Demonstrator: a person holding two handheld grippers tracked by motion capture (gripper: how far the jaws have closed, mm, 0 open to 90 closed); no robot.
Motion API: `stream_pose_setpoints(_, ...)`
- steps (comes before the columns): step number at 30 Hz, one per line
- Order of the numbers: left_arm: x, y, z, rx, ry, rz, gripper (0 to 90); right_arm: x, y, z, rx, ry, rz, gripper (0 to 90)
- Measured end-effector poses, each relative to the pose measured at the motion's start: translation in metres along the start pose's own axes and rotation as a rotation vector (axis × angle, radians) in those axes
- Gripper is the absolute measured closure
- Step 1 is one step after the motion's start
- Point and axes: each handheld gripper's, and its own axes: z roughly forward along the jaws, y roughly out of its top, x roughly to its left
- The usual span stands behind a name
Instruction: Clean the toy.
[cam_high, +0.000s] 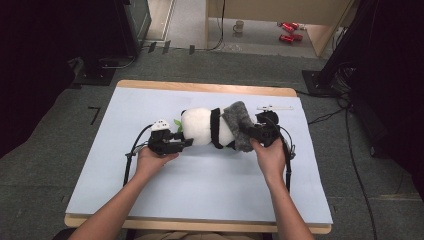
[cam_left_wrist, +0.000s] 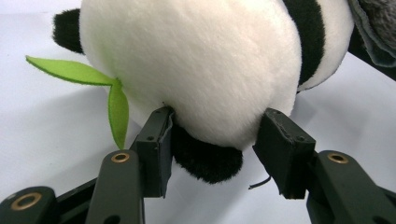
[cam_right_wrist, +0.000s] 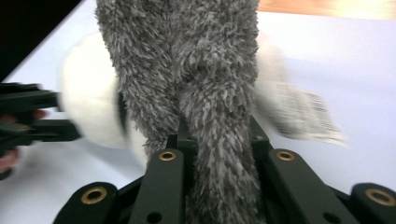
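The desk (cam_high: 150, 190), covered by a pale blue sheet, carries everything in play. Near its middle lies a plush panda (cam_high: 202, 127) on its side, its white body crossed by a black band. Draped over the panda's right end is a grey fluffy cloth (cam_high: 239, 122), which hangs down across the toy toward the person's side of the desk.

The left gripper (cam_high: 186, 142) sits just to the left of the panda, level with the desk. In the left gripper view its jaws stand partly spread around the toy's rounded white end (cam_left_wrist: 205, 70), each pad touching the fur, with a black patch of the plush low between them.

The right gripper (cam_high: 248, 132) comes in from the panda's right end. In the right gripper view its jaws are pressed close together on a fold of the grey cloth (cam_right_wrist: 224, 140), which rises straight up from between them.

A green felt leaf (cam_left_wrist: 93, 81) sticks out from the panda beside the left gripper. A white printed label (cam_right_wrist: 303, 114) shows by the cloth.
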Motion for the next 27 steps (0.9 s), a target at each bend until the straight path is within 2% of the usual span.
stream_pose_setpoints(6, 0.001, 0.001, 0.000, 0.006, 0.000, 0.020, 46.9, -0.021, -0.004, -0.006, -0.007, -0.026, 0.057, 76.1)
stream_pose_setpoints(8, 0.001, 0.001, -0.001, 0.010, 0.004, 0.042, 46.2, -0.021, -0.004, -0.009, -0.018, -0.014, 0.058, 76.0)
stream_pose_setpoints(13, 0.001, -0.001, -0.004, 0.025, 0.011, 0.134, 43.0, -0.015, -0.002, -0.013, -0.030, 0.053, 0.050, 75.9)
stream_pose_setpoints(15, 0.002, -0.001, -0.006, 0.036, 0.006, 0.144, 42.4, -0.012, -0.003, -0.012, -0.022, 0.074, 0.045, 75.7)
stream_pose_setpoints(18, 0.005, -0.003, -0.009, 0.040, -0.004, 0.131, 42.4, -0.008, -0.005, -0.009, -0.011, 0.091, 0.033, 75.7)
stream_pose_setpoints(21, 0.008, -0.004, -0.010, 0.044, -0.004, 0.135, 42.3, -0.007, -0.008, -0.004, 0.010, 0.090, 0.030, 75.5)
stream_pose_setpoints(24, 0.008, -0.006, -0.009, 0.041, 0.008, 0.178, 41.9, -0.009, -0.009, 0.001, 0.010, 0.080, 0.027, 75.4)
stream_pose_setpoints(27, 0.007, -0.006, -0.009, 0.021, -0.010, 0.178, 40.8, -0.012, -0.007, 0.006, 0.008, 0.073, 0.034, 75.4)
